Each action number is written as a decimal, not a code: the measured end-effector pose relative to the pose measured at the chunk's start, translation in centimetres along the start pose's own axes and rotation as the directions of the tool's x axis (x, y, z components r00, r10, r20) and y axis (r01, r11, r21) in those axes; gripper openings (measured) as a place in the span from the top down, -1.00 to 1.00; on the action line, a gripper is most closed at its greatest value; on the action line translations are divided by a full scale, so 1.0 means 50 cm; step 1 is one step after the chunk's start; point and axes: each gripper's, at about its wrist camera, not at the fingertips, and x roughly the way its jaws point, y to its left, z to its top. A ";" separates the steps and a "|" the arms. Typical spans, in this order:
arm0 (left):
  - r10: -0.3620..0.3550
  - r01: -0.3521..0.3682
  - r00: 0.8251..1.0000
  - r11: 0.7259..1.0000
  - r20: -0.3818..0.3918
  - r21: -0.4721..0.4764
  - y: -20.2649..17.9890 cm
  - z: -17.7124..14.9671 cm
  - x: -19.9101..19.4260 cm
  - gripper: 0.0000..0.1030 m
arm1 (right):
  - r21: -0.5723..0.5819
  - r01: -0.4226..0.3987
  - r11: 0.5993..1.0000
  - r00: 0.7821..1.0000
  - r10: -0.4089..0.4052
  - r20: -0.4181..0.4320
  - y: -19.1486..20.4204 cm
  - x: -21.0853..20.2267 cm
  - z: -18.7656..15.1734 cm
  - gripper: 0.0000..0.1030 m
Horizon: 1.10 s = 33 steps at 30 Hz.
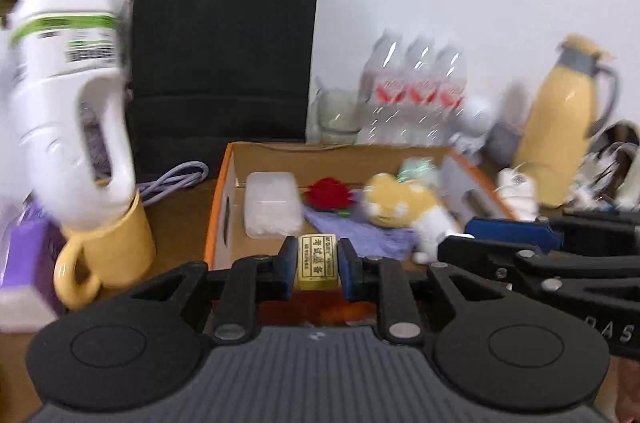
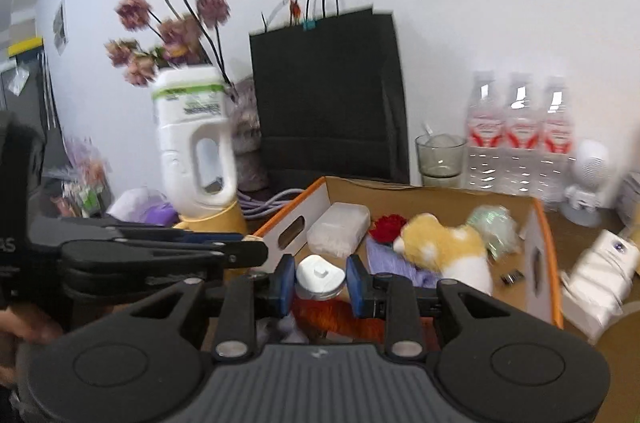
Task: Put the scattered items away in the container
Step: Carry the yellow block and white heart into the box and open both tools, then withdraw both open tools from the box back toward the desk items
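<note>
The orange-edged cardboard box (image 1: pixel 224 183) sits mid-table, already holding a yellow-and-white plush toy (image 1: pixel 404 207), a frosted plastic case (image 1: pixel 272 209) and a red fabric rose (image 1: pixel 329 194). Left gripper (image 1: pixel 318 263) pinches a small yellow printed eraser (image 1: pixel 318 261); right gripper (image 2: pixel 320 281) clamps a smooth white rounded plastic piece (image 2: pixel 320 275). Both hover at the near rim. Probably best to carry each further in, over a bare patch, before letting go.
</note>
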 end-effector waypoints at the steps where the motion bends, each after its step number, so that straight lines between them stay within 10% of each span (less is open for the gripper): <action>1: 0.007 -0.008 1.000 1.000 -0.029 -0.012 0.007 0.015 0.025 0.57 | -0.005 0.002 1.000 0.999 -0.002 -0.035 -0.008 0.038 0.020 0.49; 11: 0.110 -0.111 0.949 0.994 -0.294 0.013 0.061 0.045 0.247 0.57 | 0.139 0.028 0.990 0.935 0.023 -0.355 -0.093 0.308 0.061 0.49; 21: 0.150 -0.145 0.934 0.989 -0.324 0.040 0.052 0.047 0.289 0.53 | 0.175 0.062 0.983 0.895 0.023 -0.445 -0.128 0.374 0.019 0.47; 29: 0.065 -0.072 0.924 0.997 -0.376 -0.005 0.052 0.082 0.256 -0.61 | 0.198 0.079 0.977 0.901 0.014 -0.433 -0.169 0.282 0.060 -0.20; 33: 0.018 -0.015 0.897 1.000 -0.442 0.011 0.030 0.093 0.226 -0.74 | 0.151 0.156 0.976 0.882 -0.068 -0.466 -0.199 0.223 0.079 -0.33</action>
